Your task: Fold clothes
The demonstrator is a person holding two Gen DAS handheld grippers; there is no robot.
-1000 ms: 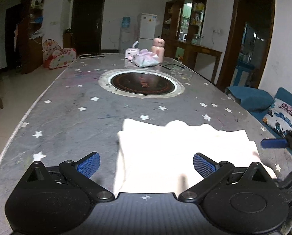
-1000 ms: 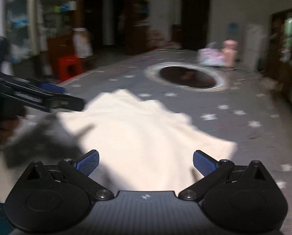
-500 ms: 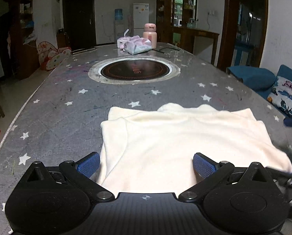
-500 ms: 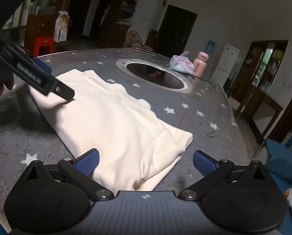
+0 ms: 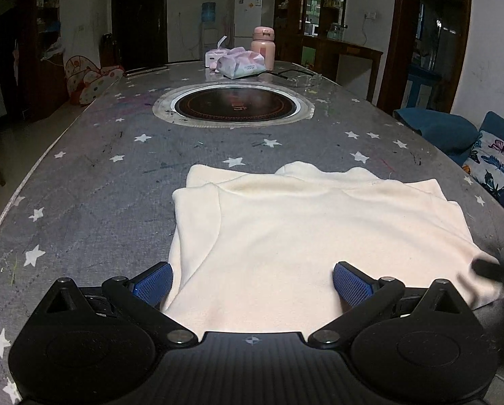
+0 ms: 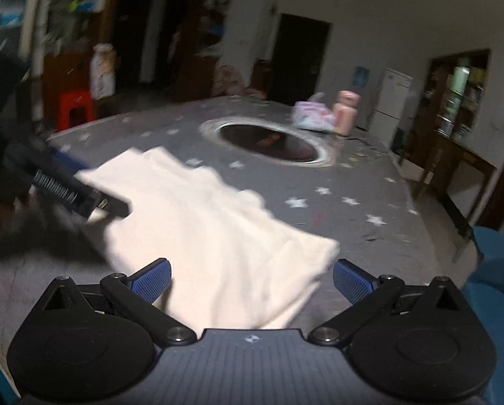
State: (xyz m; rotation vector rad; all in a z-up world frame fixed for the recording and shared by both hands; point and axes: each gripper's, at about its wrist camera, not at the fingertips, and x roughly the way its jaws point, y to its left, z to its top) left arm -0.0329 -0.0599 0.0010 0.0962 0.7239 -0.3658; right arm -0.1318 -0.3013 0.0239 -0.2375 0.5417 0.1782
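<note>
The cream garment (image 5: 285, 236) lies flat on the near end of the star-patterned desk (image 5: 100, 185), well short of the round inset cooker (image 5: 233, 108). It looks part-folded: the left side is turned in over the body and edges stack along the right, so I'd judge at least one more fold remains. Left gripper (image 5: 252, 285) hangs over the near hem, jaws wide, holding nothing. Right gripper (image 6: 252, 280), same story: jaws wide, empty, above the garment's right corner. Compared with half a second ago, the right wrist view has swung and gone blurry, and the left gripper now sits further over the cloth's near-left edge.
</note>
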